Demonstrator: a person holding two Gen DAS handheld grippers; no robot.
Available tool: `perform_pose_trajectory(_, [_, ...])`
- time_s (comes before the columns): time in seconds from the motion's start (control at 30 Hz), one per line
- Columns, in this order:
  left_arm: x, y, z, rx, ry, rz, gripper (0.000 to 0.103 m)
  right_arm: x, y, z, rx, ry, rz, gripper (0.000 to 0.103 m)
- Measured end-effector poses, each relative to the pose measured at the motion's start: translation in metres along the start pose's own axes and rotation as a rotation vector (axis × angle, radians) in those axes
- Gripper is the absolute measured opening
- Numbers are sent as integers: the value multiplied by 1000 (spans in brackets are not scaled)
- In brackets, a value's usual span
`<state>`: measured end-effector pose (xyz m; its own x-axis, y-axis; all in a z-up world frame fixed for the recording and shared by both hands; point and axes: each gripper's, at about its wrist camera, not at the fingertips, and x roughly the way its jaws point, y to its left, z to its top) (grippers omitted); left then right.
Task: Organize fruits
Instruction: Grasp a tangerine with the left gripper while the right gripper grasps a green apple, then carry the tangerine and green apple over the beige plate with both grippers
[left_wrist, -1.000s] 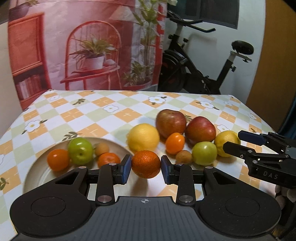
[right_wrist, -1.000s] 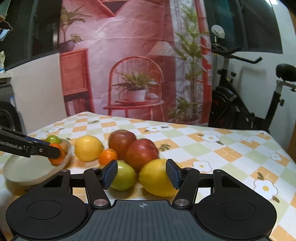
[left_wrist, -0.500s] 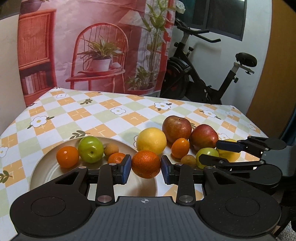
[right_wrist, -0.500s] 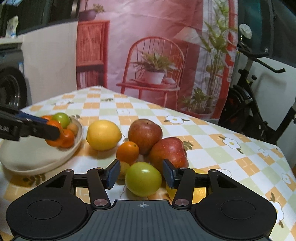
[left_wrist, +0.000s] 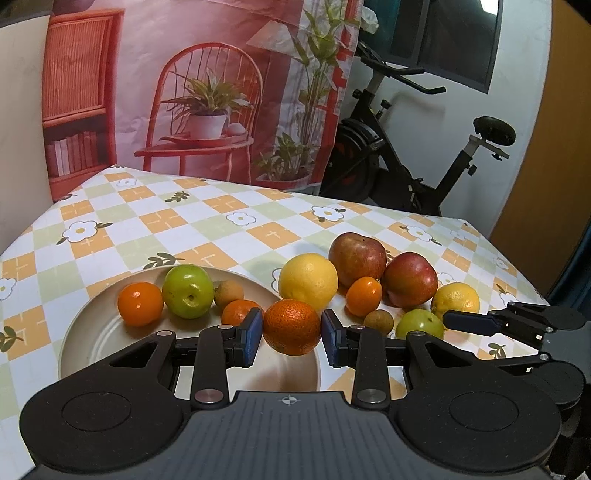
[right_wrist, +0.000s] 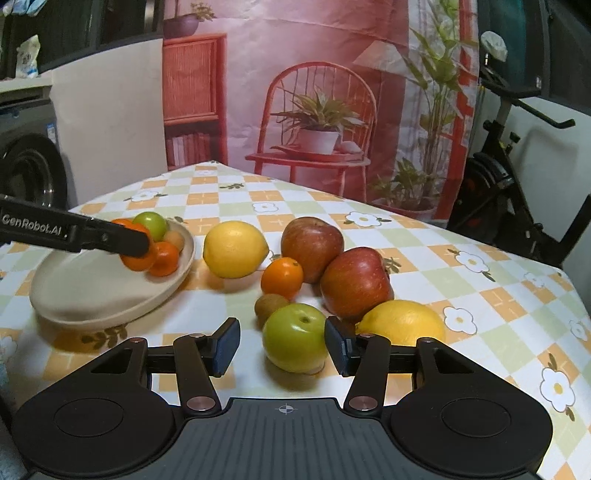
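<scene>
My left gripper (left_wrist: 291, 332) is shut on an orange (left_wrist: 291, 326) and holds it over the near right rim of the beige plate (left_wrist: 92, 339). On the plate lie a green apple (left_wrist: 188, 291), two small oranges and a small brown fruit. My right gripper (right_wrist: 282, 347) stands open around a second green apple (right_wrist: 295, 338) on the tablecloth. Its right pad is at the apple's side and its left pad is a gap away. In the left wrist view the right gripper's fingers (left_wrist: 469, 321) reach in beside that apple (left_wrist: 419, 323).
Loose on the checked cloth (right_wrist: 480, 295) are two lemons (right_wrist: 234, 249) (right_wrist: 402, 323), two red apples (right_wrist: 312, 243) (right_wrist: 356, 282), a small orange (right_wrist: 282, 277) and a small brown fruit (right_wrist: 269, 304). An exercise bike (left_wrist: 406, 155) stands behind the table's far right edge.
The right gripper has swung left, from straddling the near lemon to straddling the green apple, and its jaws have narrowed. The left gripper has kept the orange over the plate.
</scene>
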<state>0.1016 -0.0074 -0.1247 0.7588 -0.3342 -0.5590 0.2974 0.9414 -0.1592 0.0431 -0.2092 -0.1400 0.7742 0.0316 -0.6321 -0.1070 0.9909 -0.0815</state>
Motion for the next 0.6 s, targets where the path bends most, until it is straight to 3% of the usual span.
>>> perform_pose_trajectory(0.27, [0, 1, -1, 0, 2, 3, 37, 20, -13, 0, 64, 44, -9, 47])
perform_pose_trajectory(0.6, [3, 0, -3, 9, 17, 5, 37, 25, -15, -3, 88, 38, 14, 44])
